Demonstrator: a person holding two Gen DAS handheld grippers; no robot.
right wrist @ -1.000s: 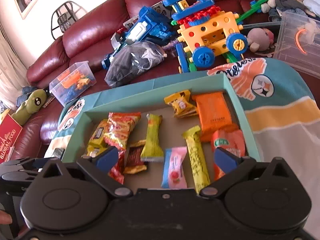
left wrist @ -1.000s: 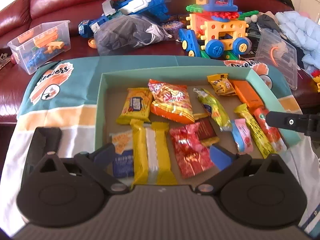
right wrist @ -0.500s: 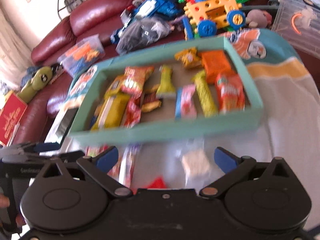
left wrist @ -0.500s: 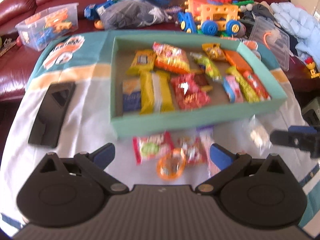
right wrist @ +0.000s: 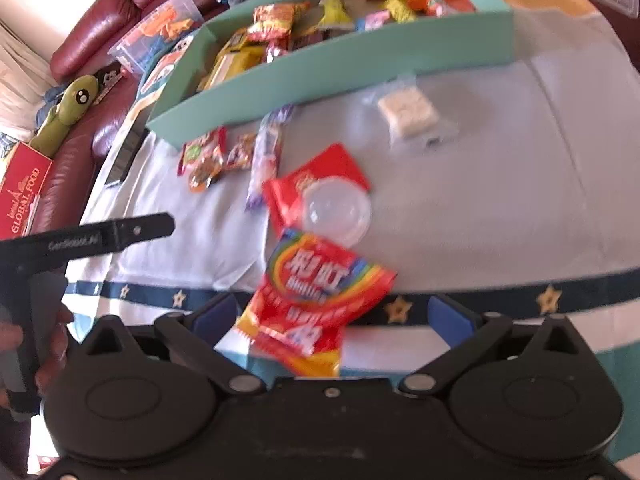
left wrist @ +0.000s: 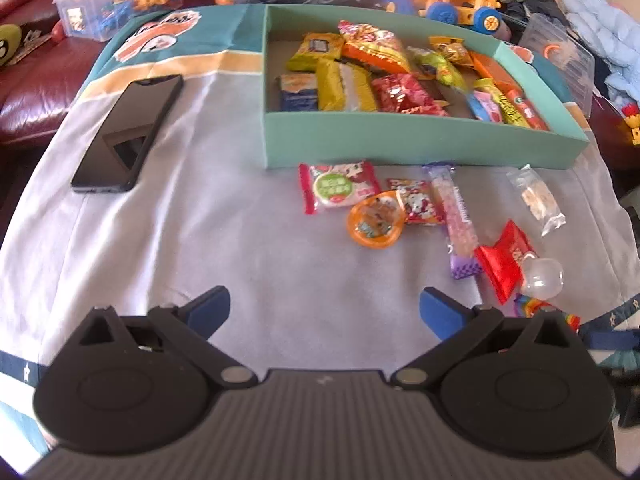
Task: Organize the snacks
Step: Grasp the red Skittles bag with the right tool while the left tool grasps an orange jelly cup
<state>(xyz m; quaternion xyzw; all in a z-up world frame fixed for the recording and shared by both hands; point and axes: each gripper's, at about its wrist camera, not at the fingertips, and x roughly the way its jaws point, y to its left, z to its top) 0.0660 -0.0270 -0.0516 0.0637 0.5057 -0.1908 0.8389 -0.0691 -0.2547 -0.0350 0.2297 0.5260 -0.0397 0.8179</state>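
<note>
Left gripper hangs wide apart over bare cloth, holding nothing; loose snacks sit at 1 to 2 o'clock, just short of the teal box. Right gripper is spread too, with the rainbow packet lying between its fingers. Looks like pickup time: close on it, then carry to the box at 12.

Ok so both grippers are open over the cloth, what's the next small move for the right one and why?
Probably lower the right gripper and close on the rainbow packet. That packet already lies between its open fingers, nearest of the loose snacks still outside the teal box. The left gripper has only bare cloth in front of it.
</note>
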